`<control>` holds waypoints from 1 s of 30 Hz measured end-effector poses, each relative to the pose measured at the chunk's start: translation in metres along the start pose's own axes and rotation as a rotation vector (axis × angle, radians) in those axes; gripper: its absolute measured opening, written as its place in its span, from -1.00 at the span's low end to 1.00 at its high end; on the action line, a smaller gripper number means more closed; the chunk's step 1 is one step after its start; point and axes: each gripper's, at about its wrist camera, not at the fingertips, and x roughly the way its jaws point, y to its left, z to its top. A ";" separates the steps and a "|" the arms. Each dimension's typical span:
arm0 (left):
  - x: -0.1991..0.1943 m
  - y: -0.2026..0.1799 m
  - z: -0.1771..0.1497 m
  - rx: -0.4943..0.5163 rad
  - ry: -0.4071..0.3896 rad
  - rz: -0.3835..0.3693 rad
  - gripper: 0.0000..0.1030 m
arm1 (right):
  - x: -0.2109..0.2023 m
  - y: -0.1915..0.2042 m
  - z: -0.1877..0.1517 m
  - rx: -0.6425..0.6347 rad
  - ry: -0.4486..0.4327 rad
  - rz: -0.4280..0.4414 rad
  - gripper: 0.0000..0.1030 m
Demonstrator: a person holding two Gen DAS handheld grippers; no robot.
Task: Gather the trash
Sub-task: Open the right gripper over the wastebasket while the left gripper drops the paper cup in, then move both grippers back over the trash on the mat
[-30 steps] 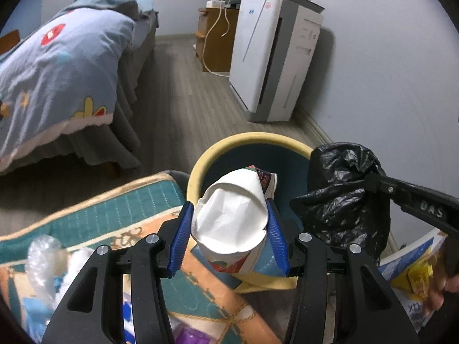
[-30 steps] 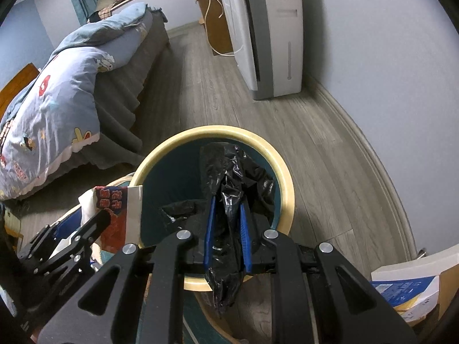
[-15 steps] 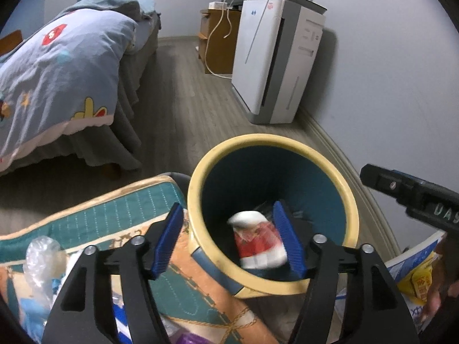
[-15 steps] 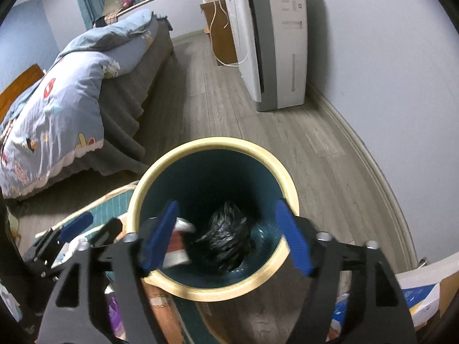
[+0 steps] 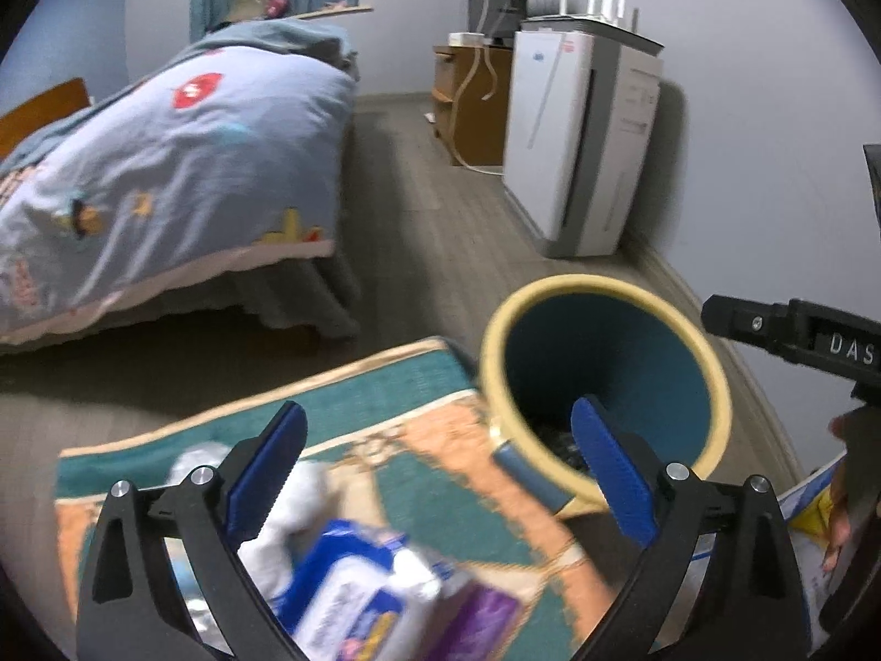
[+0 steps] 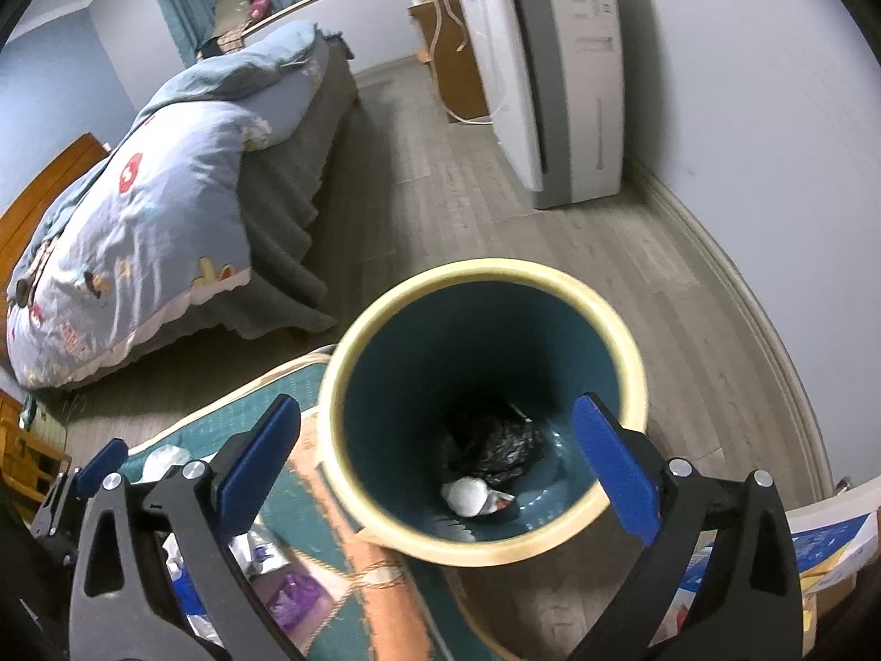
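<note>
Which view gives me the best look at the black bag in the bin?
Right wrist view: it looks straight down into the bin, so the black bag shows on the bottom beside a white wad. The left wrist view shows only a dark sliver past the near rim.

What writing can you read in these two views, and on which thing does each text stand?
"DAS": white letters on the black right tongs, cut off at the frame edge.
Air purifier: front label too small to read.
Blue-white packet on the rug: print blurred.
Duvet: red patch unreadable.
</note>
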 end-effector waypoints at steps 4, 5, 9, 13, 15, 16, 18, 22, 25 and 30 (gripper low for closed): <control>-0.020 0.024 -0.007 -0.006 -0.001 0.039 0.87 | -0.002 0.025 -0.005 -0.041 0.004 0.021 0.90; -0.025 0.030 -0.009 -0.008 -0.001 0.048 0.87 | -0.003 0.030 -0.006 -0.048 0.005 0.027 0.90; -0.060 0.053 -0.010 -0.014 -0.009 0.063 0.87 | -0.008 0.052 -0.011 -0.072 0.003 0.060 0.90; -0.101 0.078 -0.007 0.012 -0.037 0.082 0.88 | -0.016 0.074 -0.014 -0.101 -0.008 0.089 0.90; -0.118 0.097 -0.006 -0.015 -0.033 0.087 0.88 | -0.020 0.088 -0.017 -0.118 -0.012 0.104 0.90; -0.125 0.106 -0.007 -0.034 -0.031 0.085 0.89 | -0.022 0.091 -0.018 -0.124 -0.013 0.108 0.90; -0.136 0.122 -0.013 -0.062 -0.037 0.092 0.89 | -0.023 0.104 -0.023 -0.146 -0.010 0.115 0.90; -0.144 0.151 -0.037 -0.101 -0.045 0.147 0.90 | -0.023 0.127 -0.034 -0.202 0.005 0.127 0.90; -0.137 0.172 -0.051 -0.161 -0.012 0.145 0.89 | -0.017 0.144 -0.047 -0.252 0.034 0.127 0.90; -0.131 0.195 -0.060 -0.149 0.009 0.192 0.90 | -0.001 0.169 -0.067 -0.344 0.094 0.111 0.89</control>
